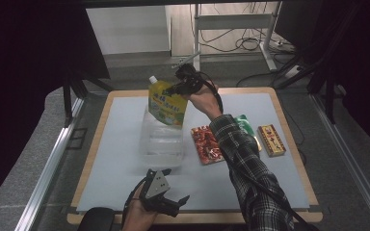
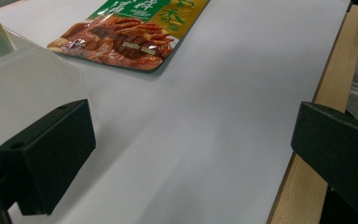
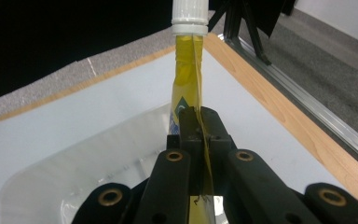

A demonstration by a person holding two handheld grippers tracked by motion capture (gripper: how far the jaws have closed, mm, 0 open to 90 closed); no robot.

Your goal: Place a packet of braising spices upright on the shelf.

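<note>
A yellow-green spouted pouch [image 1: 166,103] with a white cap hangs over a clear plastic bin [image 1: 162,139] in the middle of the white mat. My right gripper [image 1: 178,87] is shut on the pouch's top edge. In the right gripper view the two jaws pinch the thin yellow pouch [image 3: 187,88] edge-on, above the bin [image 3: 79,172]. My left gripper [image 1: 176,204] stands open near the table's front edge, nothing between its pads [image 2: 46,156]; its gripper point sits over bare mat [image 2: 193,154].
A red snack packet [image 1: 206,144], a green packet [image 1: 244,122] partly under the sleeve, and a brown-gold box [image 1: 271,139] lie right of the bin. The red packet [image 2: 126,37] lies ahead of the left jaws. The wooden table edge [image 2: 303,186] runs close by.
</note>
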